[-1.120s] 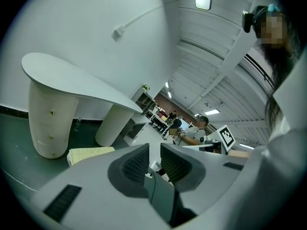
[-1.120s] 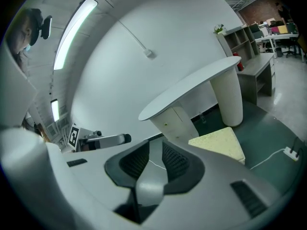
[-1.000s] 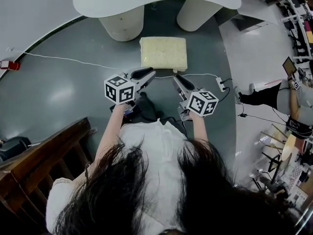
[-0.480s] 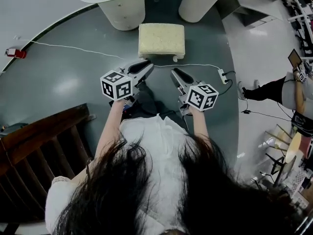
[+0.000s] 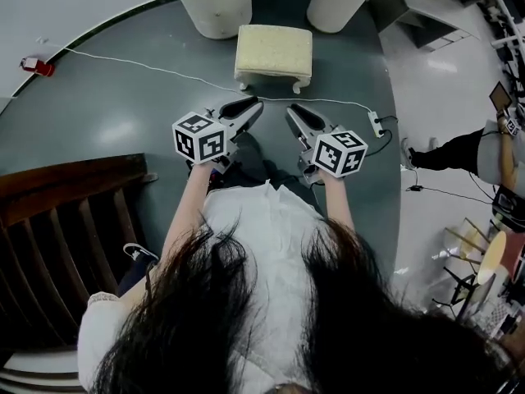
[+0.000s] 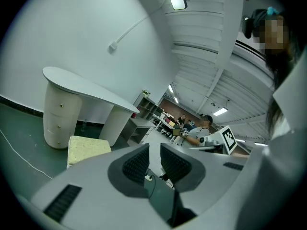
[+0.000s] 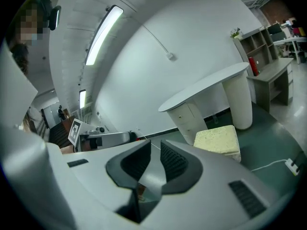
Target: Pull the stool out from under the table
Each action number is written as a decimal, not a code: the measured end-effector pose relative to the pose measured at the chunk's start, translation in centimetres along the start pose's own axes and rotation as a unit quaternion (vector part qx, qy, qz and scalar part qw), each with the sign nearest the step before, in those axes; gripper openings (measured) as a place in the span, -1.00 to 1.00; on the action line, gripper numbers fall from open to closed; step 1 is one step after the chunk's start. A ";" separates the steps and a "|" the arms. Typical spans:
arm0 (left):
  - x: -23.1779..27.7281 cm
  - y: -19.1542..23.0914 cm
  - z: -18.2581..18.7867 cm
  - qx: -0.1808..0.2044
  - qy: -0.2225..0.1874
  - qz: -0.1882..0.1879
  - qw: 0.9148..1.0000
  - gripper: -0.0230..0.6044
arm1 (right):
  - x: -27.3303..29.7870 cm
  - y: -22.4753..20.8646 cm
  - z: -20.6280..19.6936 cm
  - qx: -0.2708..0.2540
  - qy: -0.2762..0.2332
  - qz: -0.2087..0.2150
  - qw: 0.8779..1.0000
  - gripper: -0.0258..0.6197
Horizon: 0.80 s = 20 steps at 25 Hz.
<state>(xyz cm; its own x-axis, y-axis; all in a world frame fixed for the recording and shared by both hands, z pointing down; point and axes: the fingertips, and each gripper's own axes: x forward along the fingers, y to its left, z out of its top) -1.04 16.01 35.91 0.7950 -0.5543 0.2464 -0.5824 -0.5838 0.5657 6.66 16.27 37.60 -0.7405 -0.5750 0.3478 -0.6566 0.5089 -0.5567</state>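
The left gripper (image 5: 253, 105) and right gripper (image 5: 293, 111), their cubes showing square black-and-white markers, hung empty with jaws a slit apart; the right's had just been closing. Ahead, beyond a white cable (image 5: 164, 68), the stool (image 5: 273, 49) stood before the table (image 7: 211, 87), with bare floor around it.

Backing off from the stool (image 5: 274, 50)
My left gripper (image 5: 253, 105) and right gripper (image 5: 292, 111) have drawn back from the stool, more floor (image 5: 123, 121) now between; my right jaws have just been closing, empty.
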 end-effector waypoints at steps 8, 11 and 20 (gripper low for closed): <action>-1.4 -2.4 -1.8 0.011 -0.001 0.002 1.000 -0.66 | -2.1 1.9 -1.7 -0.008 -0.004 0.017 1.000 -0.74; -1.6 -2.7 -1.6 0.017 -0.002 0.000 1.000 -0.66 | -2.4 2.3 -1.8 -0.013 -0.005 0.019 1.000 -0.75; -1.2 -2.8 -1.9 0.023 0.001 -0.008 1.000 -0.66 | -2.6 2.4 -2.2 -0.026 -0.001 0.018 1.000 -0.75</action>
<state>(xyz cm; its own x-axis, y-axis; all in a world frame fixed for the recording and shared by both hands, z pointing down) -0.02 19.46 35.49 0.8045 -0.5433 0.2399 -0.5768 -0.6185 0.5335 6.72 20.41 36.98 -0.7636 -0.5565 0.3274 -0.6361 0.5618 -0.5289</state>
